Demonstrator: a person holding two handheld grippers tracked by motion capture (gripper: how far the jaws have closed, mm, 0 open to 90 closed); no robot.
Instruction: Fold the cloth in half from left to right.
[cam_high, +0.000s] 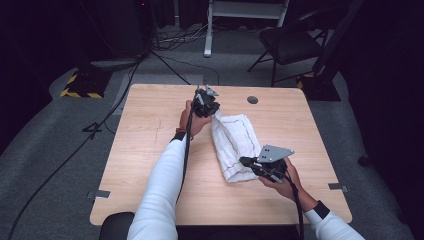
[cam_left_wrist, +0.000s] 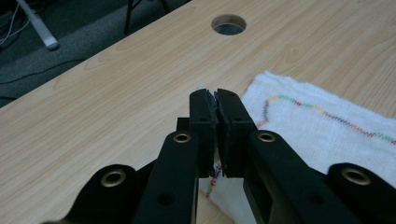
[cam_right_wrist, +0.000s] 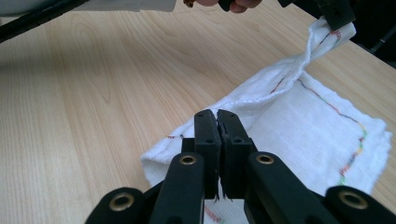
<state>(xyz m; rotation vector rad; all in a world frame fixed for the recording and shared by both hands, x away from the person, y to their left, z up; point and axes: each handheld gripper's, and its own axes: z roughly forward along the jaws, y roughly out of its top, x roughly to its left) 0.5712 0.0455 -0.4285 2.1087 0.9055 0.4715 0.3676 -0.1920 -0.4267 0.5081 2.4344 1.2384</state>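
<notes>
One white towel (cam_high: 234, 145) on the worktop (cam_high: 145, 150). Your left gripper (cam_high: 206, 104) pinched its far corner, your right gripper (cam_high: 255, 163) its near edge; one cable hole (cam_high: 252, 100) beyond the towel.

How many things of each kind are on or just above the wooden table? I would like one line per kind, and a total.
White towel with coloured stitching: 1
Handheld gripper: 2, the left gripper and the right gripper, each shut on a corner of the towel
Round hole in the table: 1
Total: 4
</notes>
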